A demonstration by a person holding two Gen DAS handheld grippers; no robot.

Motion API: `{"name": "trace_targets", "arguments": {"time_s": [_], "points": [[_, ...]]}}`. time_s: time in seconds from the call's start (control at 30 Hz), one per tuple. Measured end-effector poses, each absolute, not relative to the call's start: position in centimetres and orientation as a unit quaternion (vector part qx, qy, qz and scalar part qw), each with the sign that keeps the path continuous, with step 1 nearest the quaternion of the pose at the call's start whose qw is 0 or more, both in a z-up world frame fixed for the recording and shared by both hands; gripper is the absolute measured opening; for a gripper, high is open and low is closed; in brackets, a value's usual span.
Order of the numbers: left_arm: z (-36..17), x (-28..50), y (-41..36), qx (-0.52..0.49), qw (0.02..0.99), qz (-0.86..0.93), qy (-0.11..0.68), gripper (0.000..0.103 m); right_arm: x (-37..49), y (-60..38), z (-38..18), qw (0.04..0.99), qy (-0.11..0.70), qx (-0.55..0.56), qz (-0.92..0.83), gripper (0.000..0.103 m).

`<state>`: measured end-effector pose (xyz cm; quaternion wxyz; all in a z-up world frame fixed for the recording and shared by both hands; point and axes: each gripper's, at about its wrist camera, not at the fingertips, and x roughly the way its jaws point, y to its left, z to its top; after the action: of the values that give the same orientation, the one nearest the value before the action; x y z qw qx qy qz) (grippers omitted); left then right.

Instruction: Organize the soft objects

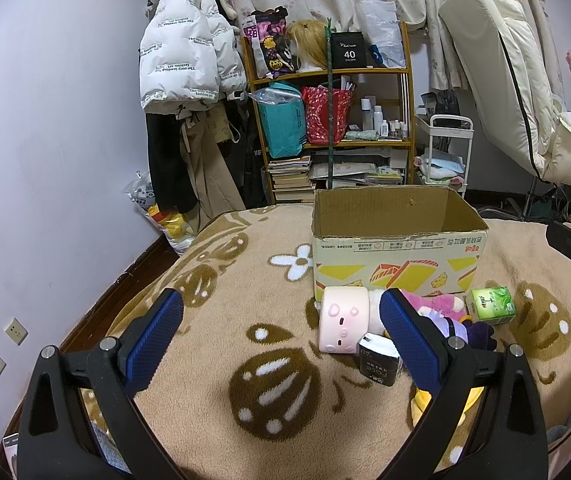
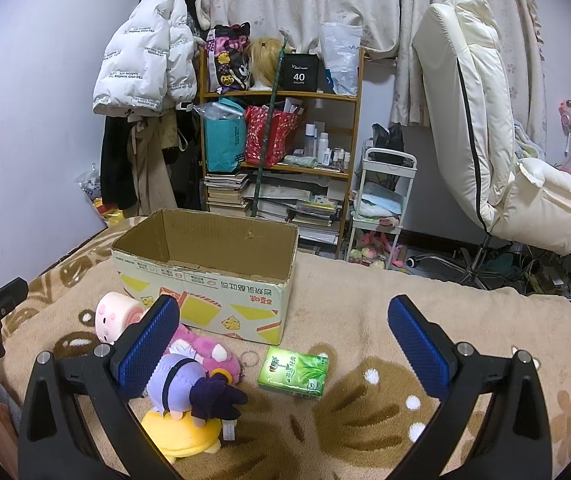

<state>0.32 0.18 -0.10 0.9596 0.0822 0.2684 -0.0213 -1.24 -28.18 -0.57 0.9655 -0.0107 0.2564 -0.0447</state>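
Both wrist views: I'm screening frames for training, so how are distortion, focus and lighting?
Left wrist view: strong fisheye bending, black corners, cardboard box sharp, even indoor light. Right wrist view: same curvature, green tissue pack crisp, soft shadows, no glare.

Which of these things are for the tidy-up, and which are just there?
For the job:
cardboard box
pink marshmallow toy
pink plush
purple plush
yellow plush
green tissue pack
black tissue pack

Just there:
bookshelf
white jacket
chair
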Motion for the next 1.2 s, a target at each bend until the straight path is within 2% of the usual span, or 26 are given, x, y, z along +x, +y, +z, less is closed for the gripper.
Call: {"name": "trace_targets", "arguments": {"time_s": [1.0, 1.2], "points": [[-0.7, 0.6, 0.4, 0.085, 0.955, -0.022, 0.283, 0.098, -1.0, -28.0, -0.4, 0.965, 0.26, -0.011, -0.046, 0.103], [-1.6, 1.5, 0.4, 0.086, 0.948, -0.028, 0.304, 0.098, -0.8, -29.0, -2.6, 0.959, 0.279, 0.008, -0.047, 0.103]]}}
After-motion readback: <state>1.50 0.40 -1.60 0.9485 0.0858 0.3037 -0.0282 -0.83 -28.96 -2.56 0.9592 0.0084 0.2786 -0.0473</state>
